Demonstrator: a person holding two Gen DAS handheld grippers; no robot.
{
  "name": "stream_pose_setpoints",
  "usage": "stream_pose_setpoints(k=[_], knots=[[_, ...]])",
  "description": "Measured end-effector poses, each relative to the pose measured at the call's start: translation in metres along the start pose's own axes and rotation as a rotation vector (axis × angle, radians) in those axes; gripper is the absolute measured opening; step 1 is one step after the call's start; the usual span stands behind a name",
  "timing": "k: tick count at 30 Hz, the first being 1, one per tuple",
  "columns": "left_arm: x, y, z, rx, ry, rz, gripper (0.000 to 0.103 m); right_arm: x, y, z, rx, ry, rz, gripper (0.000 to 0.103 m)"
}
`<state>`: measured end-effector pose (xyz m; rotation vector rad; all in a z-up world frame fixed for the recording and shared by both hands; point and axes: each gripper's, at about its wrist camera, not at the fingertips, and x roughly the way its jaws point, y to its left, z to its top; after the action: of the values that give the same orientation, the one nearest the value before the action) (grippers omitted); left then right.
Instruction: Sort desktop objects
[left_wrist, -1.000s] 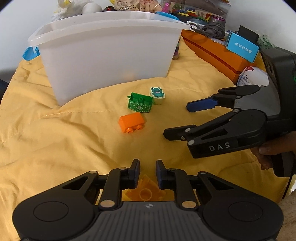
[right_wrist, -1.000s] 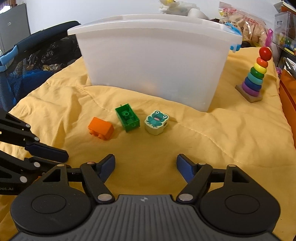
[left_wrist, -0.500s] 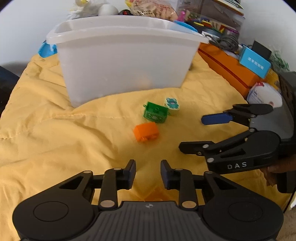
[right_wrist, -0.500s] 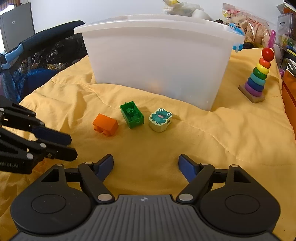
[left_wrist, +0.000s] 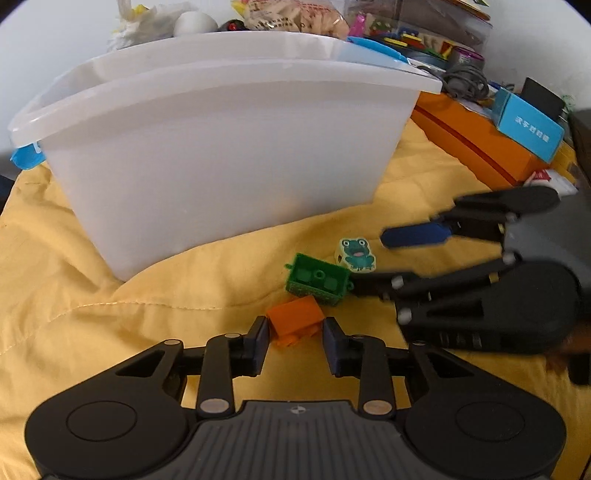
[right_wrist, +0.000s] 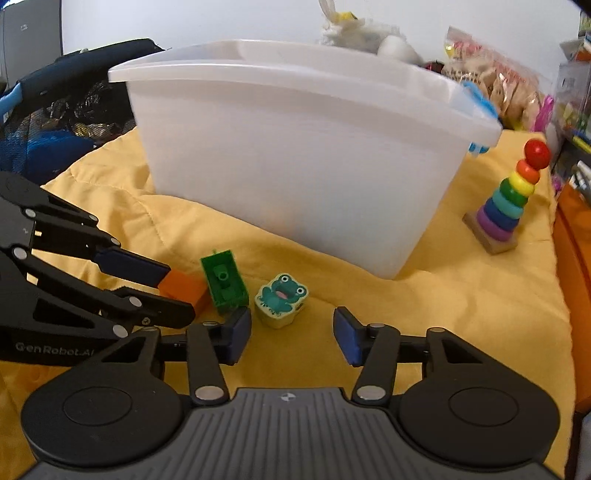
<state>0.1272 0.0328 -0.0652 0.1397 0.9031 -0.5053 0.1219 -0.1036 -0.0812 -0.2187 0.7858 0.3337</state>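
An orange brick (left_wrist: 295, 317) lies on the yellow cloth between the open fingers of my left gripper (left_wrist: 295, 341); it also shows in the right wrist view (right_wrist: 184, 290). A green brick (left_wrist: 317, 278) (right_wrist: 225, 282) lies just beyond it. A frog block (left_wrist: 355, 254) (right_wrist: 281, 300) lies to its right, just ahead of my open, empty right gripper (right_wrist: 291, 338). The right gripper also shows in the left wrist view (left_wrist: 373, 260), with the frog block between its fingers. A big white bin (left_wrist: 221, 147) (right_wrist: 303, 155) stands behind the toys.
A rainbow ring stacker (right_wrist: 511, 199) stands right of the bin. An orange box (left_wrist: 476, 144) with a blue box (left_wrist: 528, 125) on it lies at the right. Snack bags and toys (left_wrist: 295, 18) crowd behind the bin. A dark chair (right_wrist: 55, 122) is at the left.
Both grippers moved forward to the toys. The left gripper opened wider and now straddles the orange brick. The right gripper closed in on the frog block.
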Motion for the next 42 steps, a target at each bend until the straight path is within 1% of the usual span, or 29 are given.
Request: stream_pose_setpoints(k=[1,3,5,7,8,9,10,13,16,19,23,26,28,29,31,34,36,37,39,40,42], knots=[[-0.003,0.001,-0.002,0.007,0.005,-0.003,0.035,0.001,-0.002,0.002,-0.002,-0.004,0.007,0.050],[-0.009,0.004,-0.007,0.011,0.016,-0.011,0.035,0.002,-0.003,0.005,-0.014,-0.016,0.015,0.051],[-0.015,0.009,-0.012,0.003,0.021,-0.011,0.035,0.007,0.000,0.007,-0.034,-0.003,0.046,0.051],[-0.017,0.013,-0.014,-0.006,0.024,-0.003,0.035,0.013,0.004,0.007,-0.051,0.004,0.055,0.051],[-0.019,0.014,-0.015,-0.015,0.023,0.000,0.035,0.014,0.005,0.006,-0.048,-0.002,0.056,0.048],[-0.021,0.014,-0.015,-0.025,0.019,-0.001,0.035,0.014,0.005,0.007,-0.038,-0.003,0.063,0.041],[-0.025,0.014,-0.014,-0.034,0.010,-0.003,0.035,0.013,0.005,0.007,-0.031,-0.002,0.070,0.037],[-0.044,0.013,-0.015,-0.055,-0.035,-0.014,0.035,0.003,0.006,0.006,-0.027,-0.005,0.070,0.037],[-0.067,0.010,-0.007,-0.076,-0.096,-0.030,0.035,-0.018,0.002,0.003,0.000,-0.027,0.074,0.037],[-0.092,0.008,0.006,-0.073,-0.171,-0.029,0.035,-0.044,-0.005,0.005,0.022,-0.077,0.062,0.037],[-0.125,0.009,0.036,-0.060,-0.284,-0.023,0.035,-0.075,-0.006,0.018,-0.037,-0.163,0.025,0.037],[-0.143,0.015,0.063,-0.039,-0.363,-0.012,0.035,-0.098,-0.009,0.038,-0.064,-0.259,0.006,0.037],[-0.146,0.017,0.082,-0.023,-0.397,-0.003,0.035,-0.108,-0.013,0.056,-0.057,-0.312,-0.007,0.037],[-0.145,0.019,0.092,-0.017,-0.410,0.007,0.035,-0.113,-0.018,0.068,-0.037,-0.351,-0.012,0.037],[-0.142,0.019,0.110,-0.005,-0.437,0.015,0.035,-0.114,-0.026,0.085,0.009,-0.392,-0.008,0.037],[-0.126,0.026,0.130,-0.016,-0.441,0.021,0.035,-0.103,-0.037,0.113,0.073,-0.403,-0.034,0.037],[-0.108,0.030,0.139,-0.015,-0.415,0.040,0.035,-0.089,-0.044,0.127,0.114,-0.384,-0.027,0.037],[-0.094,0.032,0.142,-0.005,-0.397,0.054,0.035,-0.082,-0.047,0.130,0.140,-0.361,-0.027,0.037],[-0.072,0.038,0.140,-0.007,-0.333,0.065,0.035,-0.062,-0.050,0.133,0.180,-0.318,-0.018,0.037],[-0.060,0.040,0.138,-0.011,-0.299,0.067,0.035,-0.053,-0.050,0.132,0.192,-0.286,-0.021,0.037],[-0.048,0.044,0.132,-0.015,-0.260,0.065,0.035,-0.040,-0.049,0.126,0.200,-0.242,-0.027,0.037]])
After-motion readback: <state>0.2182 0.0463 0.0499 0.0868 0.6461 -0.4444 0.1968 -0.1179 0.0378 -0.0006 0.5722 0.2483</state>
